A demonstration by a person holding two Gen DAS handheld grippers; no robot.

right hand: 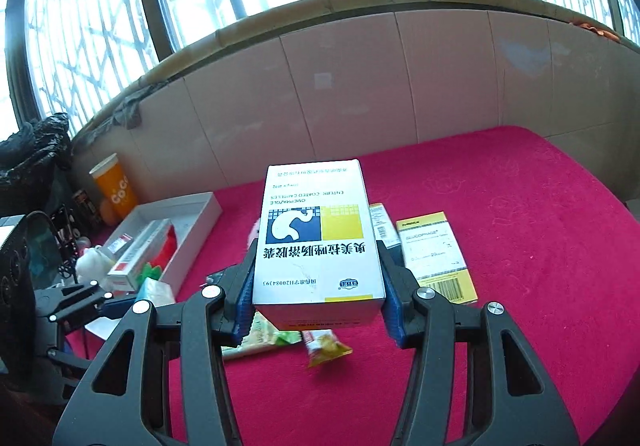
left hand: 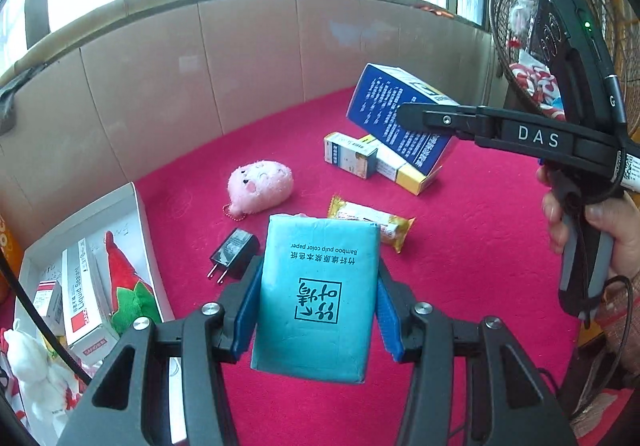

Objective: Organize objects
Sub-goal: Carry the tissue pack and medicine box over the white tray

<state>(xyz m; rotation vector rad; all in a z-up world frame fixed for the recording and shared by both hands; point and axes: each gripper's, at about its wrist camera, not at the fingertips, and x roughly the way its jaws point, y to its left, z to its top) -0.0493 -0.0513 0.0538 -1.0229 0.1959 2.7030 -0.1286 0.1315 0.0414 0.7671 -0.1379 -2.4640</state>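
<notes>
Both hands are loaded at once here. The left tongs [left hand: 316, 310] are clamped on a teal tissue pack [left hand: 316, 298], blue pads pressed to its two sides, and the pack is clear of the red cloth on the bench [left hand: 480, 266]. The right tongs [right hand: 318, 286] are clenched on a white medicine box [right hand: 318, 238] with the blue-and-yellow stomach picture; from the left camera that box hangs tilted, blue side showing, above the two small boxes beneath it.

Now the score so far. The white tray [left hand: 140, 214] at the left edge of the bench already holds a long sealant box [left hand: 84, 294], a red-and-green plush [left hand: 128, 286] and another small carton, so I'd call that a start made, less than half by my reckoning. Left lying on the cloth: a pink plush toy [left hand: 260, 186], a black plug adapter [left hand: 232, 254] just beside the tissue pack, a yellow snack bar [left hand: 372, 222], a small medicine carton [left hand: 350, 154] and a yellow-ended box [left hand: 404, 170] touching it.

As for the hands, both tongs point downward and forward over the bench. The person's right hand [left hand: 600, 230] wraps the pistol grip, its tongs stretching leftward across the view. Tray lies to the left of both loads, and that's where I'd expect them to go.
</notes>
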